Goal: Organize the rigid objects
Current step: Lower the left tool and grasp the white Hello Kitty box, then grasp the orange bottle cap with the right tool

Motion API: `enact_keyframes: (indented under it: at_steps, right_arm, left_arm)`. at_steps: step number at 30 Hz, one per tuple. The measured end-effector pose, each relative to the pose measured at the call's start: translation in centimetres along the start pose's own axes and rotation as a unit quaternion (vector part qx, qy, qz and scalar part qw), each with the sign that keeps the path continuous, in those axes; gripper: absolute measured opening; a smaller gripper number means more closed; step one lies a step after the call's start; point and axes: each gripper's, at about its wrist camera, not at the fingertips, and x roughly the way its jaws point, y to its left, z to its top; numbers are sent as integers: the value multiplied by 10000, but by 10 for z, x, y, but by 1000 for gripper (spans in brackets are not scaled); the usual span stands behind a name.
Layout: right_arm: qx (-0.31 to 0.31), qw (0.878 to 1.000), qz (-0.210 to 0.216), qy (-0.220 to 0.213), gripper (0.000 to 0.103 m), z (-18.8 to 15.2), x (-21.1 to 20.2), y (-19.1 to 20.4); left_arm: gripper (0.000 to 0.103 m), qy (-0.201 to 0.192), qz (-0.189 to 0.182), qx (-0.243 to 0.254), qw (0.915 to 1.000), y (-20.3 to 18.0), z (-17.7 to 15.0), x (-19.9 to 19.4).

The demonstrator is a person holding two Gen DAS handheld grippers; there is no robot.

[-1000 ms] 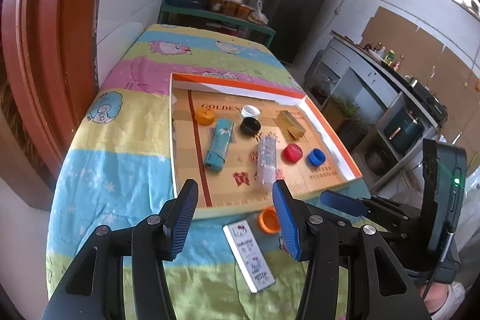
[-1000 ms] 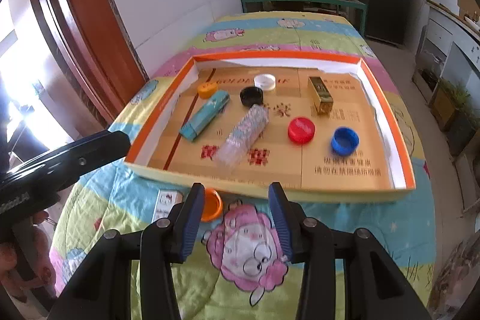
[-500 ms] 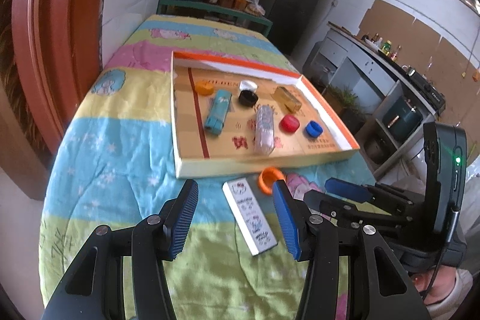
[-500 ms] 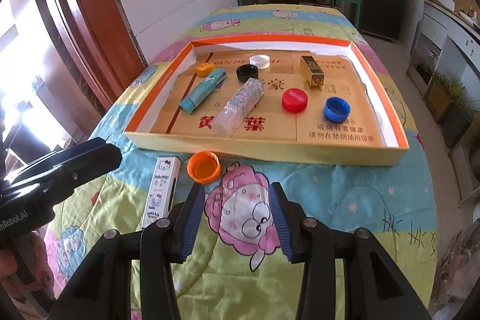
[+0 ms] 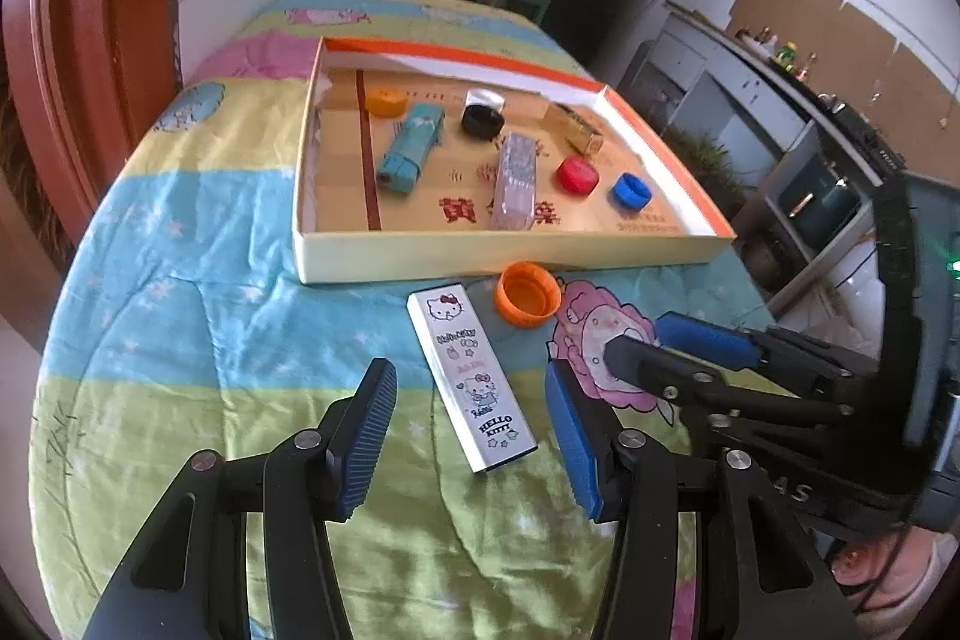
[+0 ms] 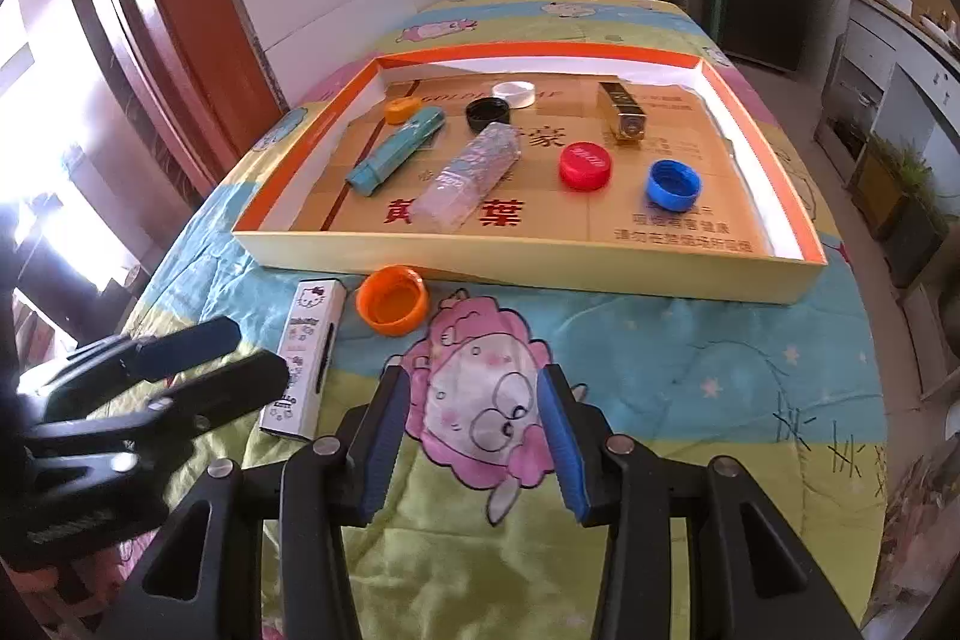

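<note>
Nearest to the cameras, both tools are seen with the jaws spread apart and nothing held between them: the left gripper (image 5: 468, 430) is placed low over the near end of the white Hello Kitty box (image 5: 469, 375), and the right gripper (image 6: 474, 436) is placed over the pink cartoon print of the bedsheet (image 6: 690, 358), a little to the right of that box. The step in hand is judged to be the picking up of the white box, so that it can be put in the tray. For a good grasp, the two fingers should be set across the narrow width of the box, one on each long side, and closed near its middle, so that it is not tipped when lifted. The box lies flat on the sheet; its long axis runs from the gripper toward the tray, slightly oblique, with the far end pointing at the tray wall. Just beside this far end, an orange cap (image 5: 527, 293) lies with its open side up, close to the near wall of the cardboard tray (image 5: 510, 263). Further away, inside the tray, a teal box (image 5: 411, 149), a clear bottle (image 5: 513, 181), a red cap (image 5: 577, 175), a blue cap (image 5: 631, 191), a black cap (image 5: 482, 120) and a gold box (image 6: 623, 119) are already placed.
</note>
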Motion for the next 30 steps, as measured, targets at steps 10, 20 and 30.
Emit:
enact_keyframes:
  at_steps: [10, 20, 30]
  right_arm:
    - [99, 9999, 95, -26, 44, -5, -3, -13]
    - [181, 9997, 182, -46, 44, -7, -1, -20]
    - [134, 9995, 269, -40, 44, -8, 1, -15]
  left_arm:
    - [53, 36, 778, 124, 9969, -17, 6, 27]
    - [41, -88, 1305, 362, 9907, -28, 1, 31]
    - [27, -214, 1056, 180, 9940, -16, -2, 20]
